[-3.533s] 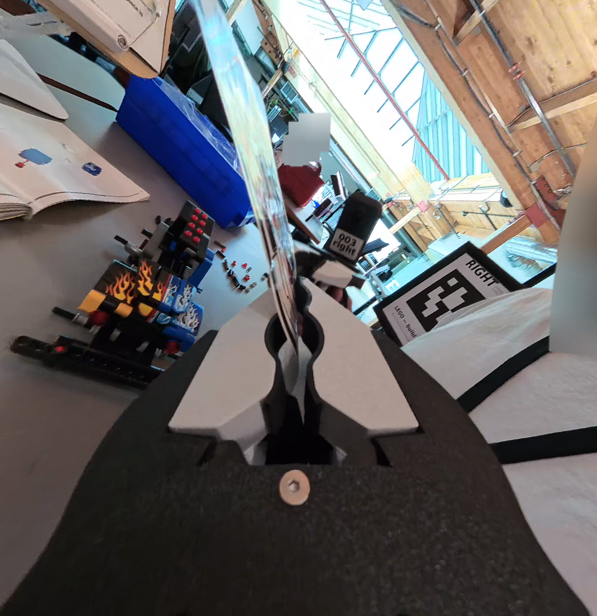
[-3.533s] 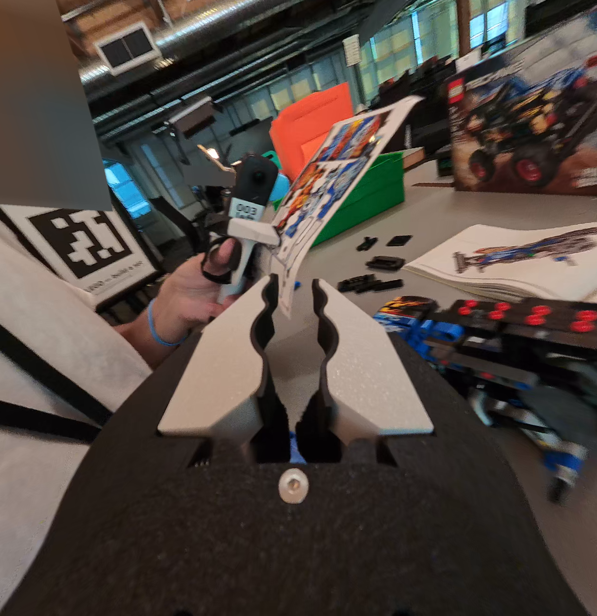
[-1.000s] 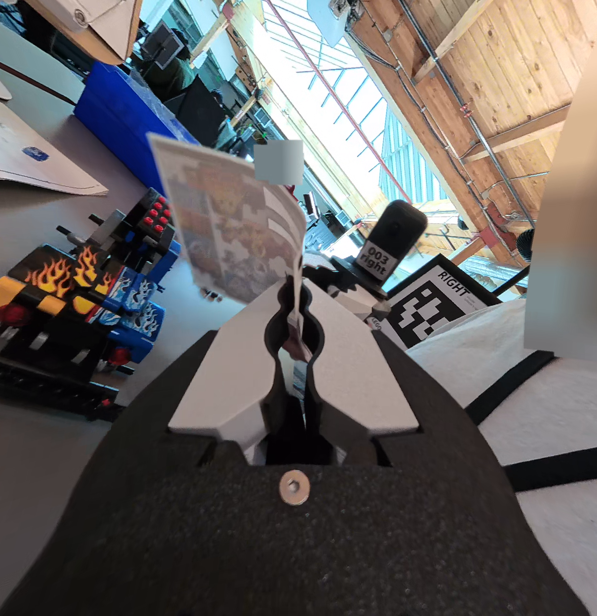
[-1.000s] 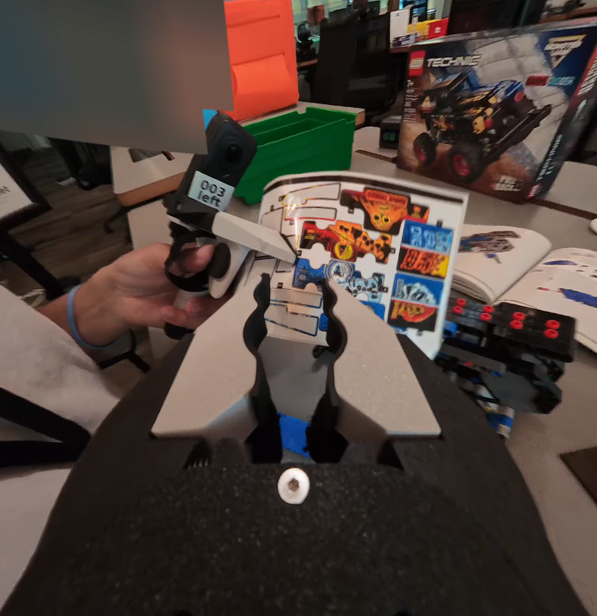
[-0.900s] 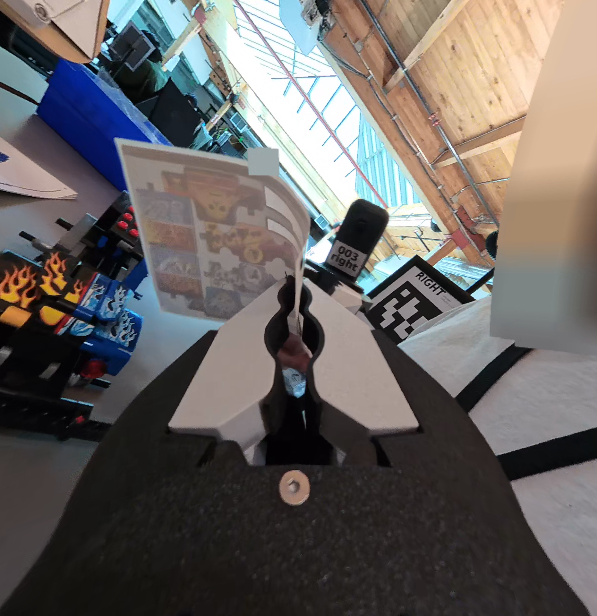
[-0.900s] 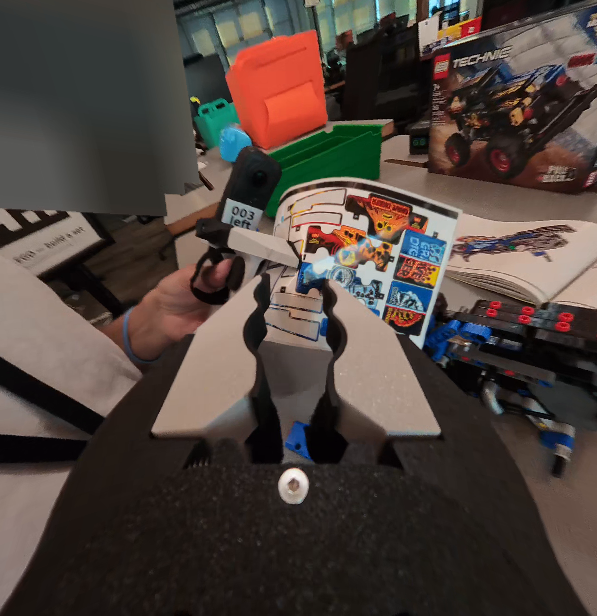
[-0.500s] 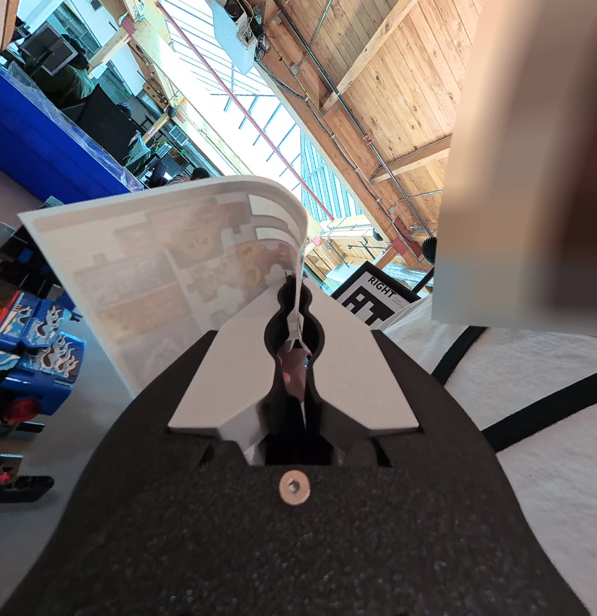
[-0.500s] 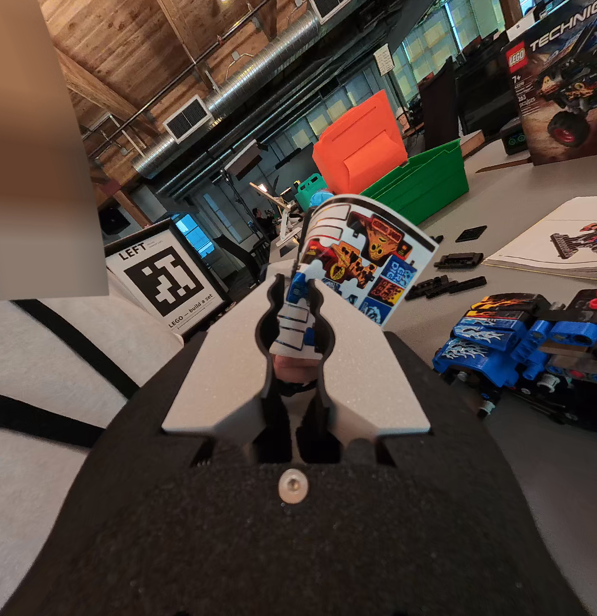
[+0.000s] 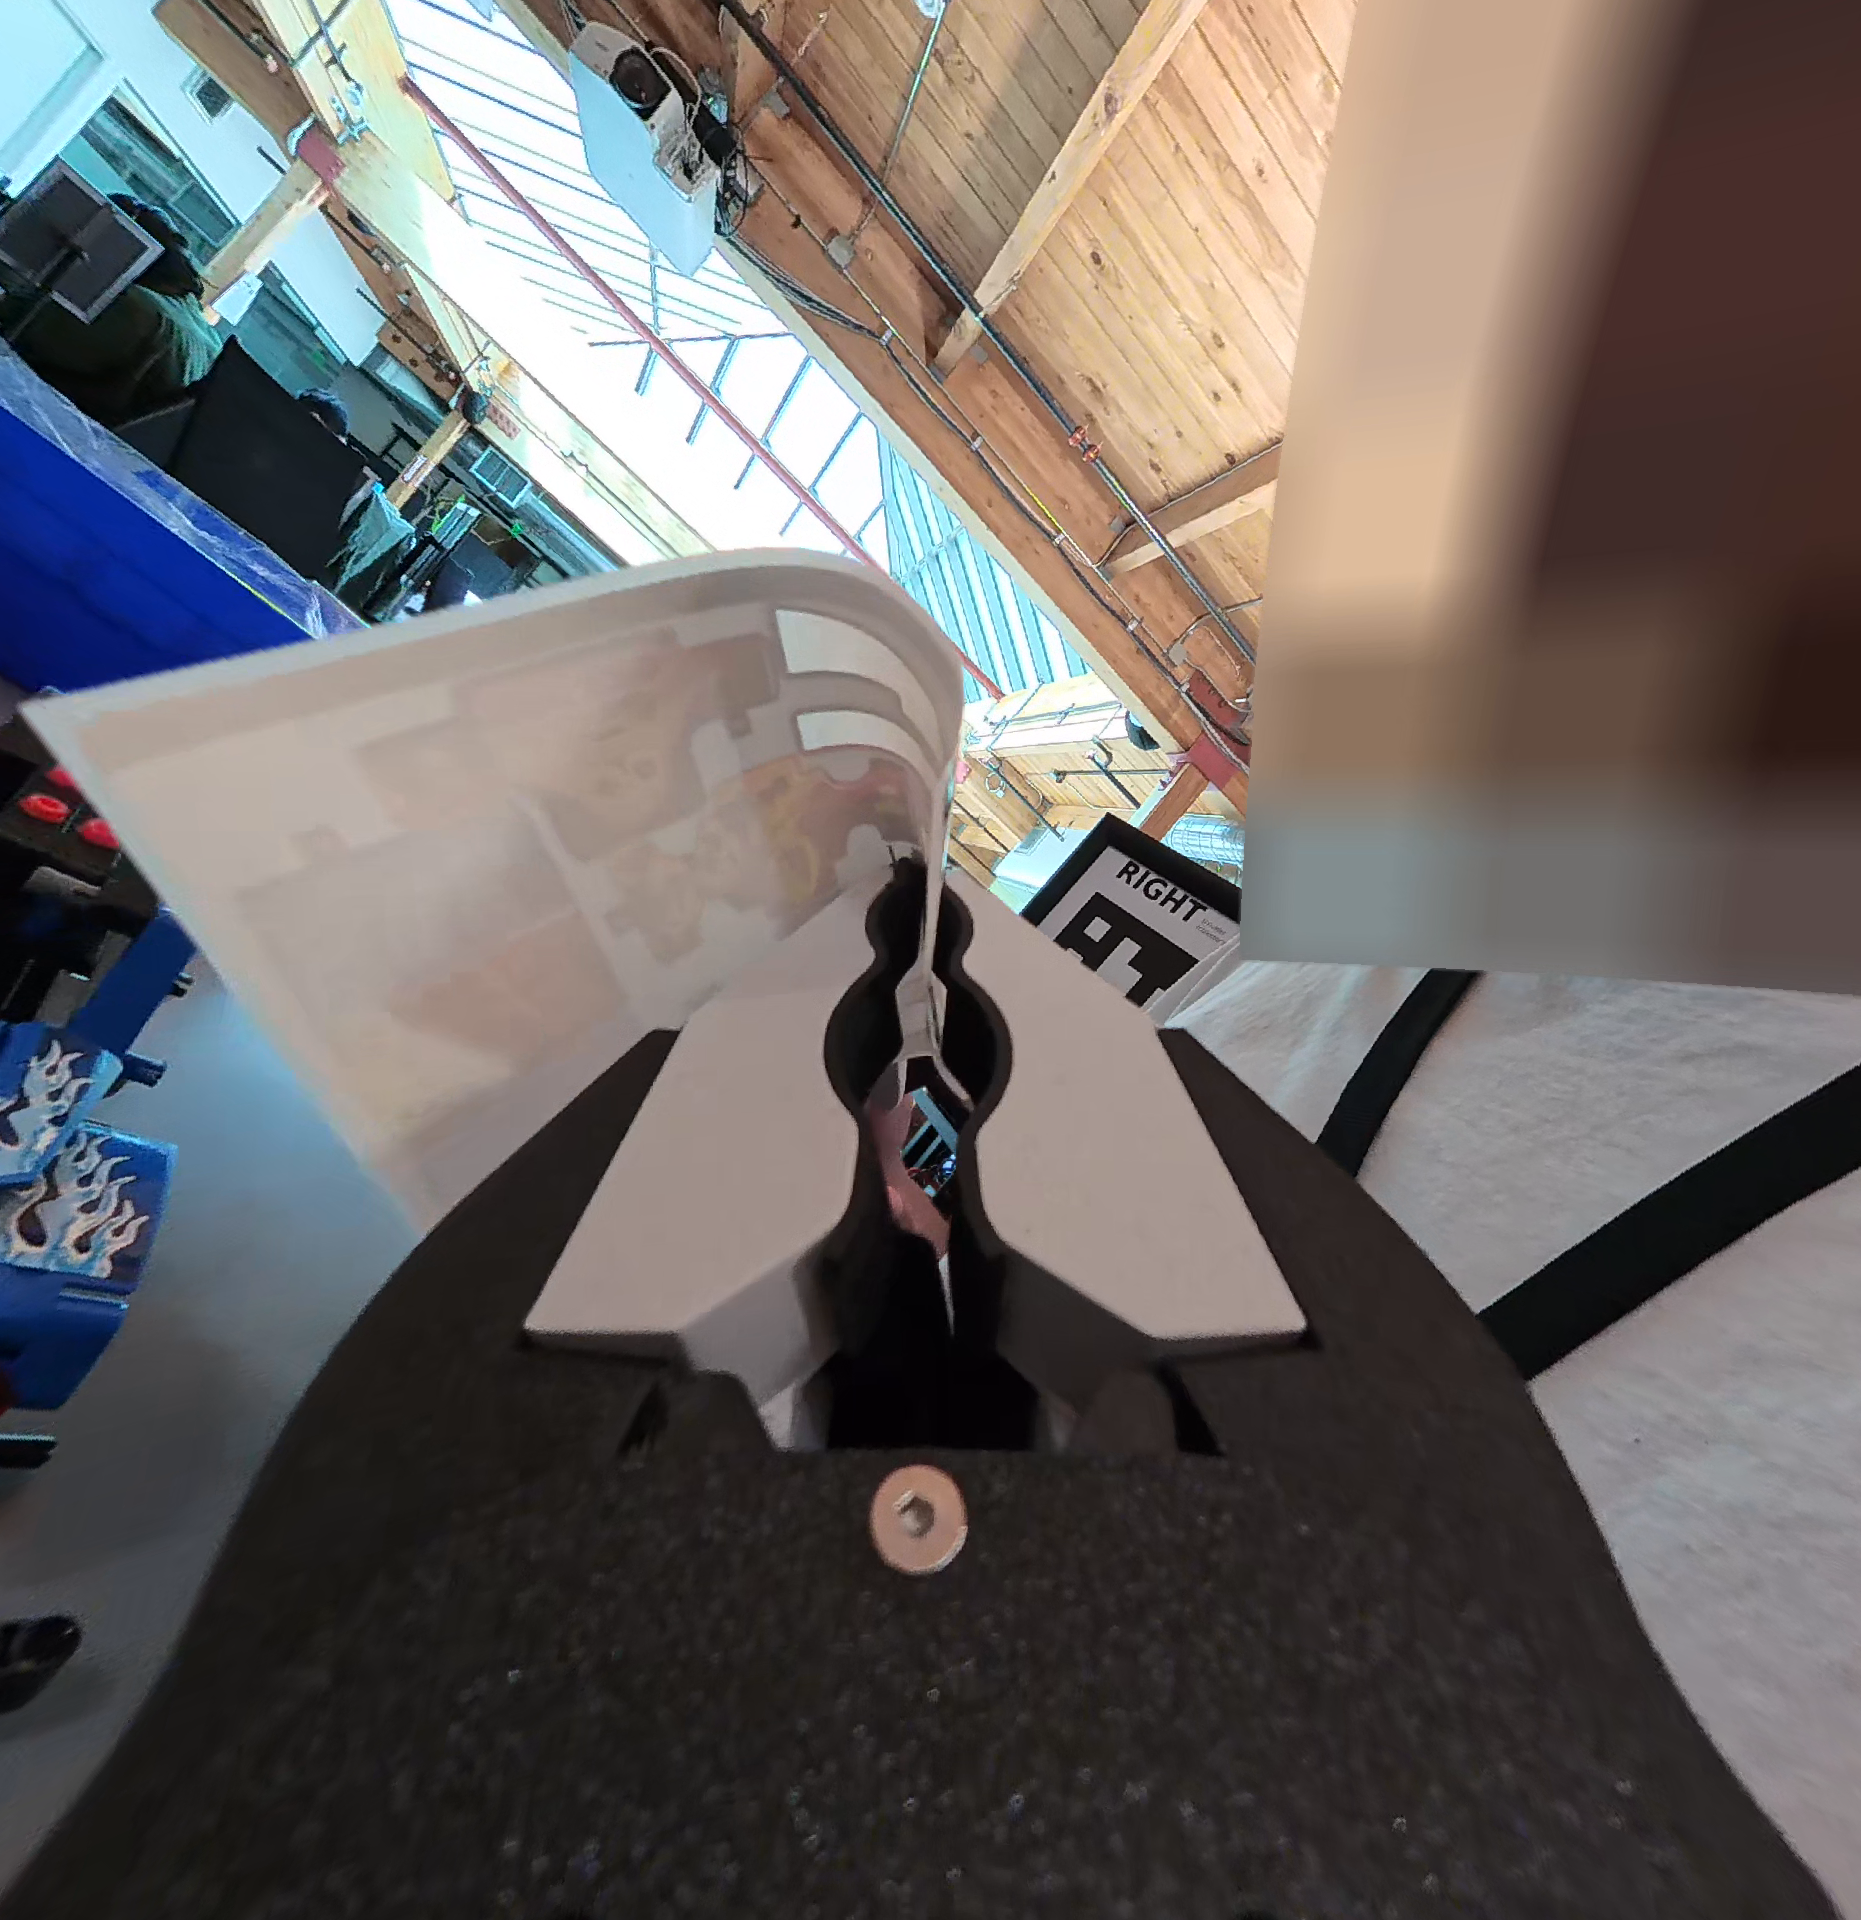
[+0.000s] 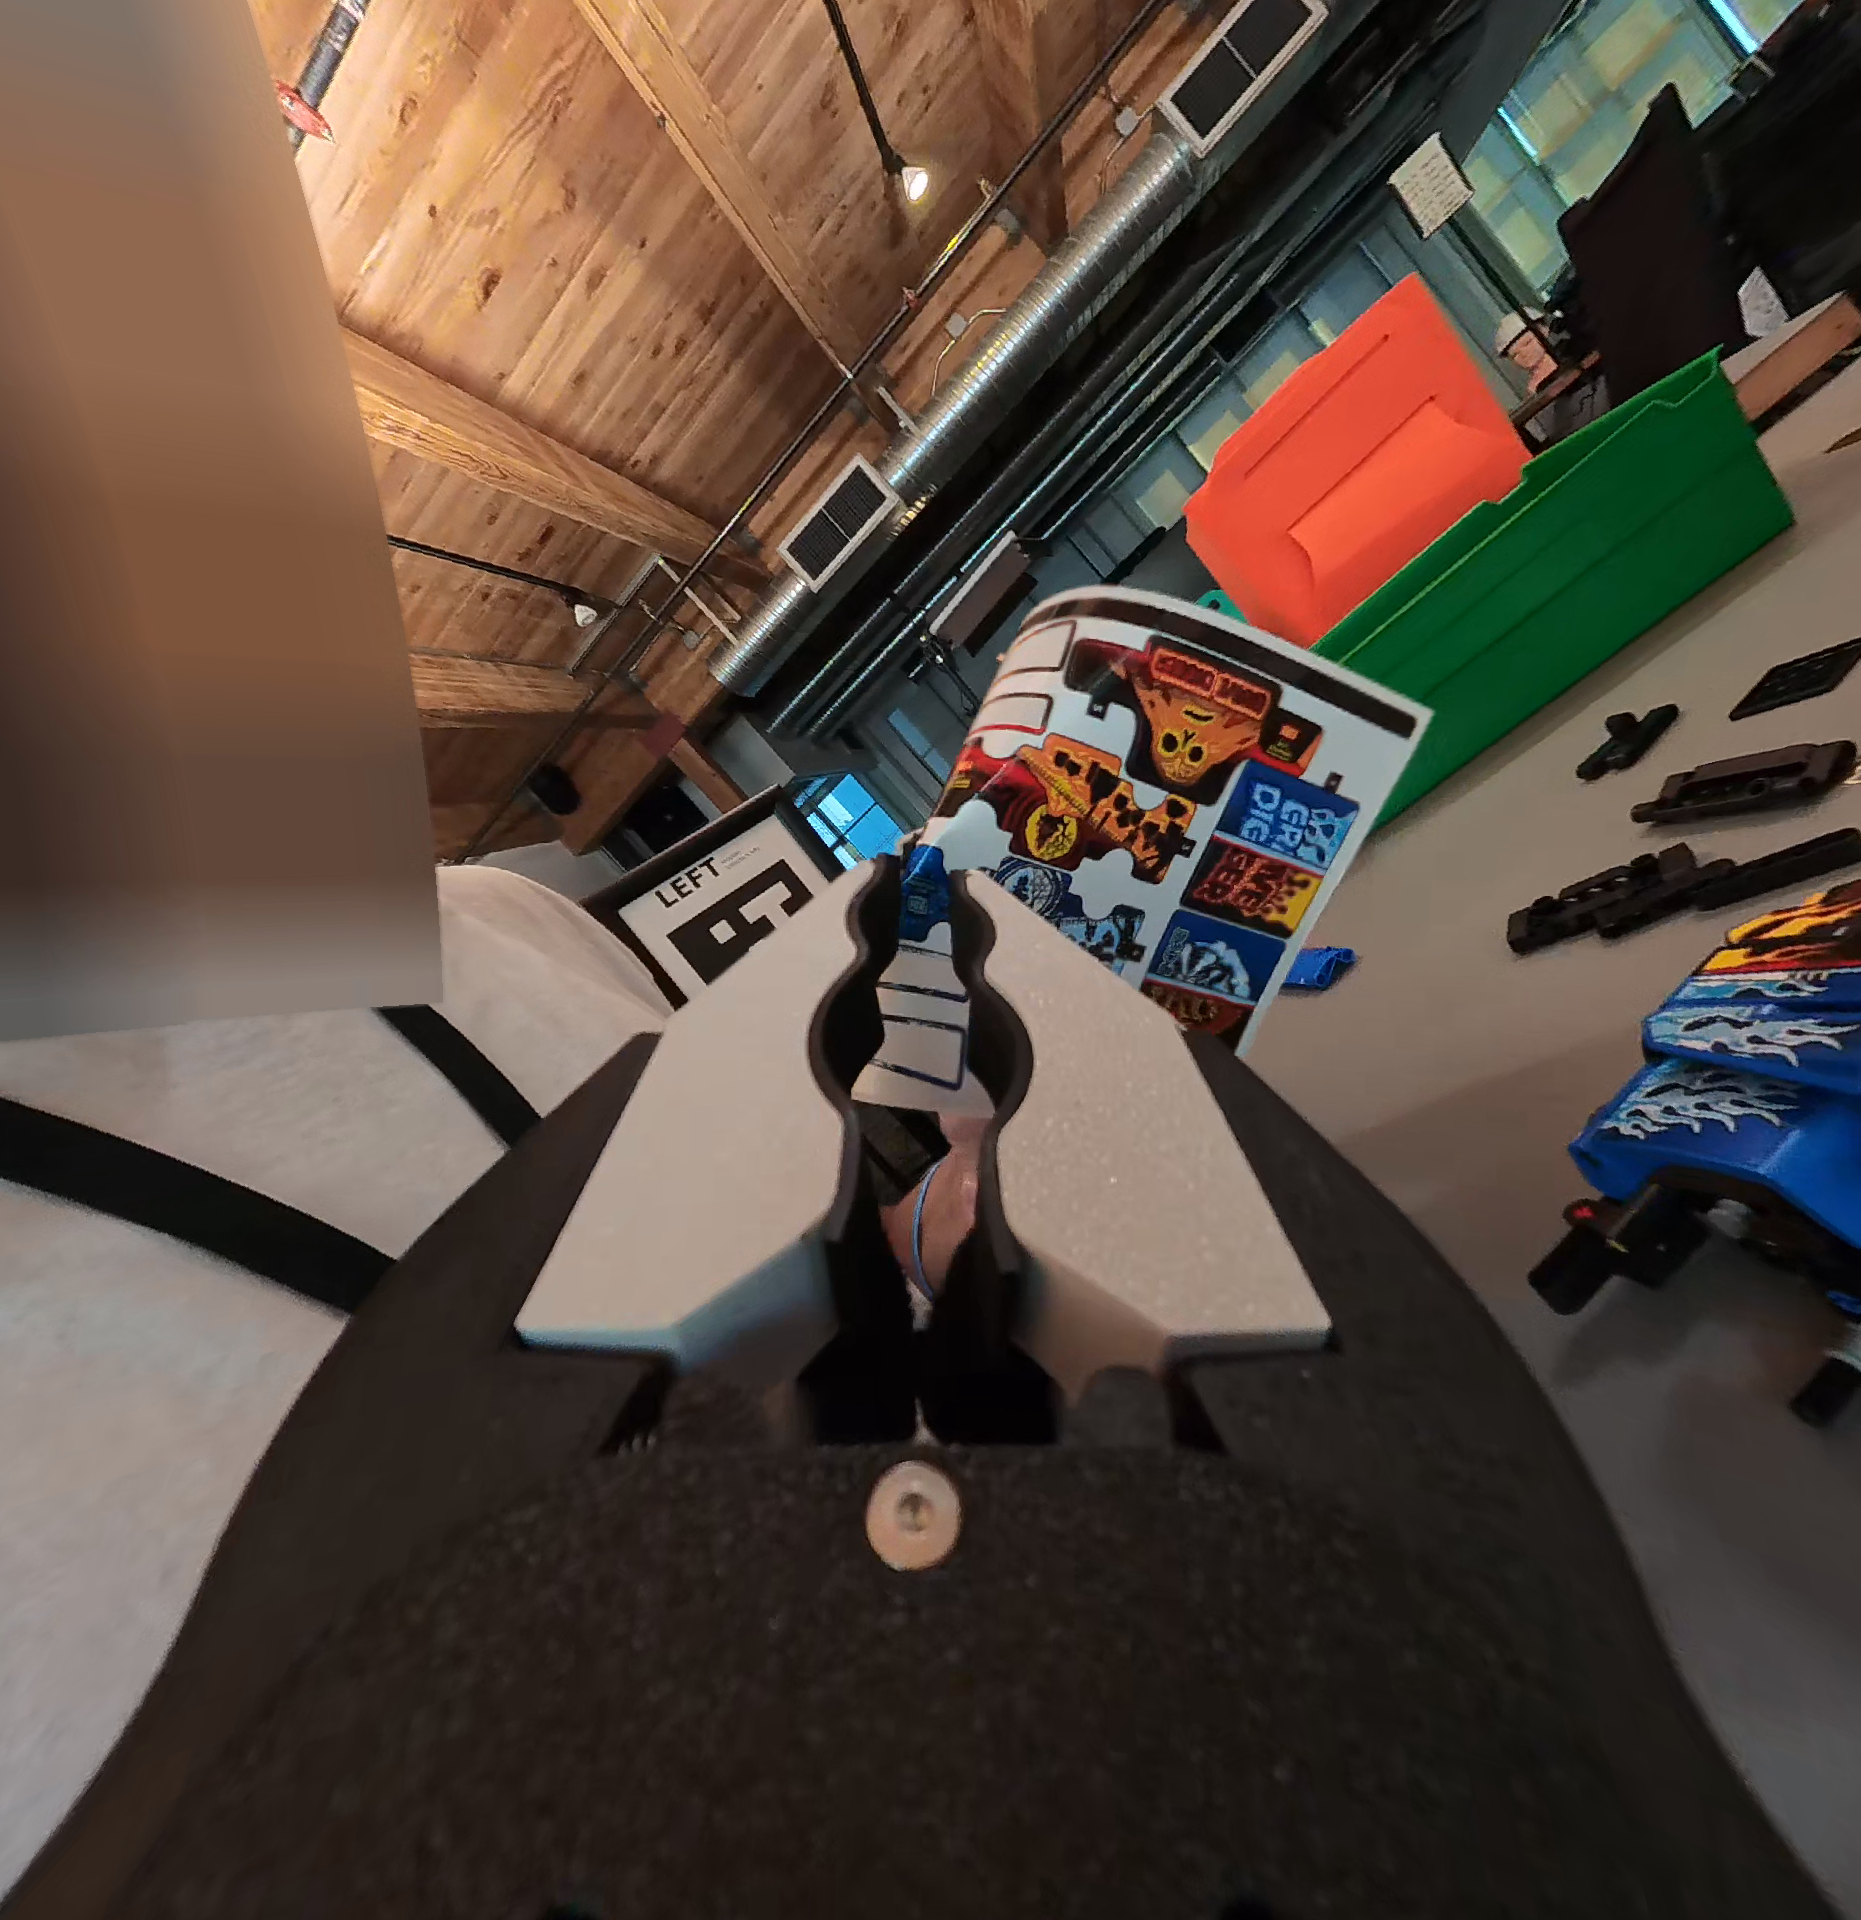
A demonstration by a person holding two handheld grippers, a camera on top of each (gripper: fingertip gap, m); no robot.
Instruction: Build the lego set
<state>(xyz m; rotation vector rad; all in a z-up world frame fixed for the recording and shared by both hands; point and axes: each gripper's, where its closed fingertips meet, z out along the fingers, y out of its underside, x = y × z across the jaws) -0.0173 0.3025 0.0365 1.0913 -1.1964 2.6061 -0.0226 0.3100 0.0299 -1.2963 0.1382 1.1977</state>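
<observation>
A sticker sheet (image 10: pixel 1165 821) with flame and skull stickers is held up in the air between both grippers. My left gripper (image 9: pixel 921 894) is shut on one edge of it. In the left wrist view the sheet's pale back (image 9: pixel 490 852) curls over to the left. My right gripper (image 10: pixel 921 883) is closed down on the same edge of the sheet, around a small blue sticker. The half-built Lego truck (image 10: pixel 1757 1081), blue with white flames, stands on the grey table to the right. It also shows at the left edge of the left wrist view (image 9: pixel 43 1174).
Several loose black Lego parts (image 10: pixel 1684 873) and a small blue piece (image 10: pixel 1321 961) lie on the table behind the sheet. A green bin (image 10: pixel 1591 561) and an orange container (image 10: pixel 1352 457) stand farther back. A blue bin (image 9: pixel 95 551) stands at the left. The person's white shirt fills the near side. The tips of both grippers are at nearly the same place.
The right gripper moved in from open and closed on the sheet's edge. Both grippers tilted upward and drew together, and the sheet curled over.
</observation>
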